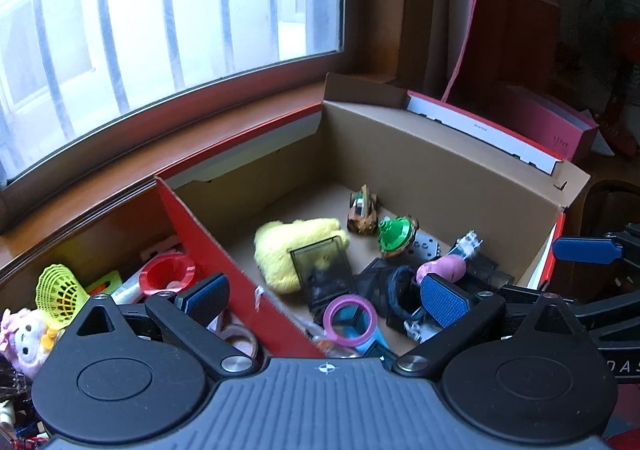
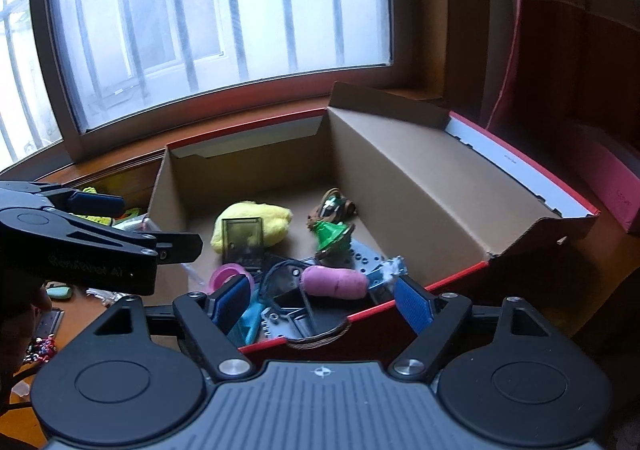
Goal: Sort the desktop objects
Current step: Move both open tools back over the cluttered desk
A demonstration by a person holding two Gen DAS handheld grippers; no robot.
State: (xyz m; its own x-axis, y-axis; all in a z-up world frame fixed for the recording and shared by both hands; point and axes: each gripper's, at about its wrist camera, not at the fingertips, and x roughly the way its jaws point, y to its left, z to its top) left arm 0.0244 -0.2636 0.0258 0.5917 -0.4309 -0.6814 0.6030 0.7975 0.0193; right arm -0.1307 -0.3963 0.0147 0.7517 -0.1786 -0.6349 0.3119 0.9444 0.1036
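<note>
Doll (image 1: 24, 334): far left on the surface, pink and white, beside a yellow net shuttlecock (image 1: 60, 290).
Red cup (image 1: 168, 274): lies in the smaller box left of the red wall.
Left hand-held gripper (image 1: 324, 298): jaws wide apart, nothing between them, above the red wall and the near end of the cardboard box (image 1: 440, 169).
Yellow plush (image 1: 288, 246): on the box floor, a dark clear case (image 1: 320, 262) leaning on it.
Pink ring (image 1: 350, 318): near edge of the box, below the case.
Toy car (image 1: 362, 209): toward the back, with a green spinning top (image 1: 394, 236) just right of it.
Pink plush (image 2: 334, 282): on dark plastic parts, right of the ring.
Right hand-held gripper (image 2: 324, 302): jaws spread, empty, over the box's near red edge.
</note>
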